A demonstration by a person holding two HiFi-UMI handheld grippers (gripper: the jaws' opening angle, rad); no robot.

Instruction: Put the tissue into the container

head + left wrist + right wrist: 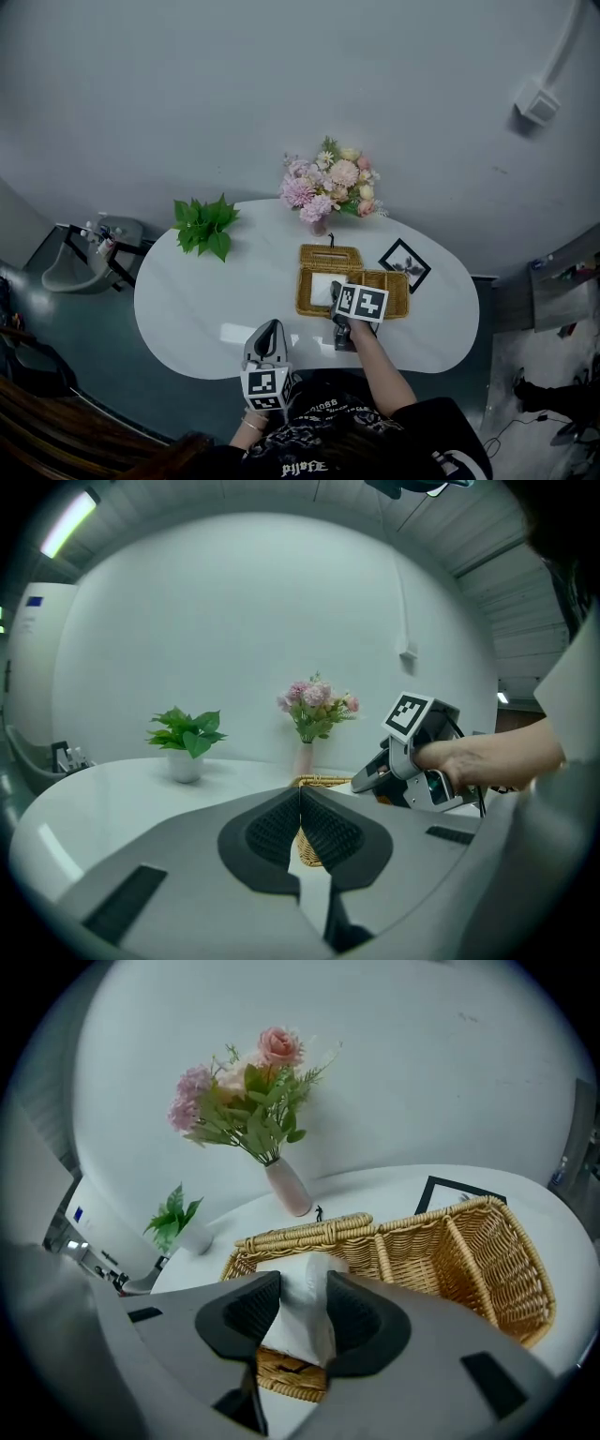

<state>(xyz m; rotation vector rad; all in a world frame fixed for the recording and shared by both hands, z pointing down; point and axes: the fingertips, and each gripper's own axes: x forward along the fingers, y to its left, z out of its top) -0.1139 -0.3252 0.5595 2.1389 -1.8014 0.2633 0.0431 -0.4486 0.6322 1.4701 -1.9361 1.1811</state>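
1. right gripper (302, 1284): jaws part-way closed, with both dark pads pressed on a white tissue (302, 1327). a hand (478, 759) holds this gripper, which tilts downward.
2. tissue: pinched between the right pads, with its top bulging above them and its lower end hanging below. it sits over the left compartment of the basket (473, 1241), at that compartment's near wall. i cannot tell whether it touches the basket floor.
3. basket: woven and tan, standing on the white table (187, 300). inner walls divide the right part. a woven panel with a small dark knob runs along the far edge of the left compartment.
4. left gripper (300, 803): jaws closed, pads meeting, nothing between them. in the head view it is at 7 o'clock from the basket, near the table's front edge and apart from the basket.
5. surroundings, read in the head view from the basket:
   - a vase of pink flowers (330, 187) at 12 o'clock
   - a green potted plant (206, 225) at 10 o'clock
   - a black picture frame (405, 264) at 2 o'clock, lying flat just beside the basket's right end
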